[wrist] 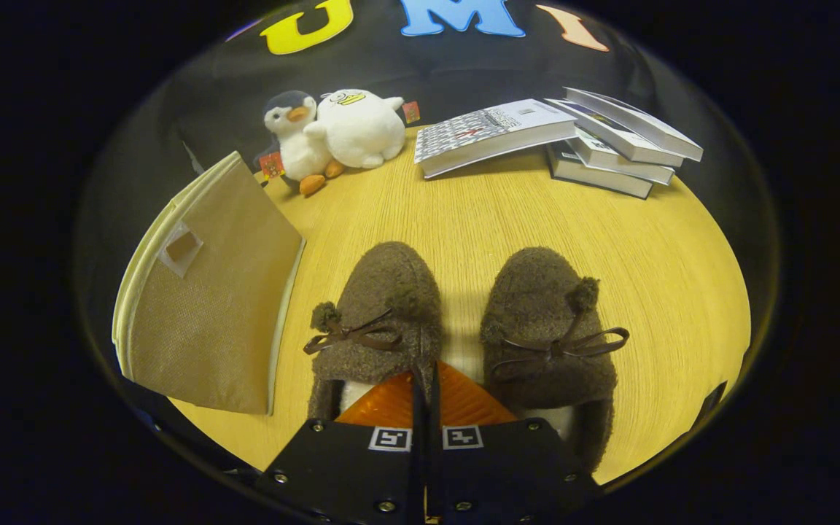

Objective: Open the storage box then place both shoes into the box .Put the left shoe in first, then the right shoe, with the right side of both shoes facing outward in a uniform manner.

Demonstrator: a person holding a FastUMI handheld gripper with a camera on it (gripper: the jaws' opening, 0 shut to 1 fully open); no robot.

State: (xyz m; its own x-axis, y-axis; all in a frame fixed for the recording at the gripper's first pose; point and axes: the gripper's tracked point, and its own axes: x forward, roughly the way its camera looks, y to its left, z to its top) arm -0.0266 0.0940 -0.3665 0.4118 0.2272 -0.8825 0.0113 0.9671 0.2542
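Tongs (426, 379) closed, fingers together, empty, hovering between two brown fuzzy slippers (464, 321) on bench (668, 248); beige storage box (208, 292) shut beside left slipper.

1. The setting was a staged recording booth, not a lived-in room: black cloth wall (464, 73) hung close behind a round wooden table (668, 292).
2. Household props gave it a home flavour: two plush penguins (336, 131) at the far left, stacked books (558, 135) at the far right.
3. A beige fabric storage box (208, 292) stood at the left, brown fuzzy slippers (464, 321) near.
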